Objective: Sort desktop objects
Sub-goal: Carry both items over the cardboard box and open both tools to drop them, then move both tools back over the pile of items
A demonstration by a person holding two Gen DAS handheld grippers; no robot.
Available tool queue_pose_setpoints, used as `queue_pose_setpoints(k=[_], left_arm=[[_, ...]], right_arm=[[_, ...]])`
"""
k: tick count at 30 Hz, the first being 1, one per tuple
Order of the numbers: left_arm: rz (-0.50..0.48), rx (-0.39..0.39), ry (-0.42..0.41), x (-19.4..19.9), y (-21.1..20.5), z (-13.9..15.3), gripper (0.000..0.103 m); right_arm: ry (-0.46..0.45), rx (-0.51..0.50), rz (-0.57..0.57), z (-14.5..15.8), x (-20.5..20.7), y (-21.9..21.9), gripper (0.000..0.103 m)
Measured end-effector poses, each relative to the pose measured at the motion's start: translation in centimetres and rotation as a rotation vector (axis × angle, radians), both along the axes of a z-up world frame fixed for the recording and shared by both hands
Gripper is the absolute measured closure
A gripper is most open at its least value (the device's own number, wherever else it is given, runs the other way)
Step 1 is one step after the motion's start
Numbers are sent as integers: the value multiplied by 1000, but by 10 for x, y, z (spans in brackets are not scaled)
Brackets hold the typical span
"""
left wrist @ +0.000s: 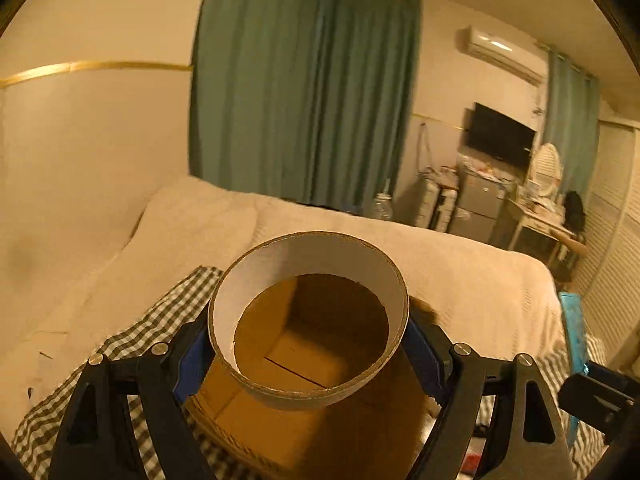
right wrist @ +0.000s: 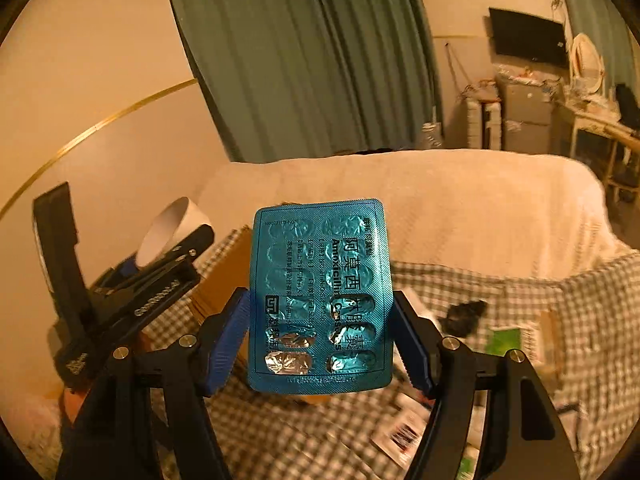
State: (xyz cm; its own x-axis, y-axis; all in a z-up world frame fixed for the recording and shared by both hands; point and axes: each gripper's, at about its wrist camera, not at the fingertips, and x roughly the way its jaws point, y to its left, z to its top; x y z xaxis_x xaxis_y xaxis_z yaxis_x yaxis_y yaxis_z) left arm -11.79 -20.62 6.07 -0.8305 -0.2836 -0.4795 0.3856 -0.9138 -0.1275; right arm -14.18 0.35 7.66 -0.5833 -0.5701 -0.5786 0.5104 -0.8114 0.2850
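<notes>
My left gripper (left wrist: 308,344) clamps a wide white-lined cardboard ring (left wrist: 308,320) above a brown cardboard box (left wrist: 280,432). Right view only: my right gripper (right wrist: 320,320) grasps a blue foil amoxicillin blister pack (right wrist: 318,296), upright. Surface: green-checked cloth (right wrist: 480,288); cream blanket (right wrist: 440,200), teal curtains (left wrist: 304,92) behind.

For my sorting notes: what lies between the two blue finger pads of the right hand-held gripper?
A blue amoxicillin blister pack, upright between the right hand-held gripper pads, seen in the right wrist view.
</notes>
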Motion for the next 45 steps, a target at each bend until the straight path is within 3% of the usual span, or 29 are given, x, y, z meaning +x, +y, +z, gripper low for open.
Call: queue_pose_setpoints(k=[5,11,20,23,26,34,41,45], left_arm=[[-9,84,-70,-23,-26,-53,18],[-38,100,-164,-42,-36,-104,18],[-39,76,-213,-40,-39,-117,17],[-40,57,-213,-43,-38,-114,8],[-54,45,-187,-40,-34,-109,2],[-98,4,-134,-27,-12,-91,1],[-200,-30,-76,-6,38,-57,0],[-257,-34,-85,2,75,-46,0]], right_arm=[[-64,-9,14,-24,-42,-38,35],[-154,44,14,-72,-83,-78,35],[-196,77,0,-105,-100,-107,35],[-214,53,0,-104,-101,-106,34],[-241,13,-7,-101,-103,-99,22],[-176,16,-62,-71,-81,-57,22],[-51,88,-186,-27,-31,33,22],[-20,138,-273,-15,-2,85,22]])
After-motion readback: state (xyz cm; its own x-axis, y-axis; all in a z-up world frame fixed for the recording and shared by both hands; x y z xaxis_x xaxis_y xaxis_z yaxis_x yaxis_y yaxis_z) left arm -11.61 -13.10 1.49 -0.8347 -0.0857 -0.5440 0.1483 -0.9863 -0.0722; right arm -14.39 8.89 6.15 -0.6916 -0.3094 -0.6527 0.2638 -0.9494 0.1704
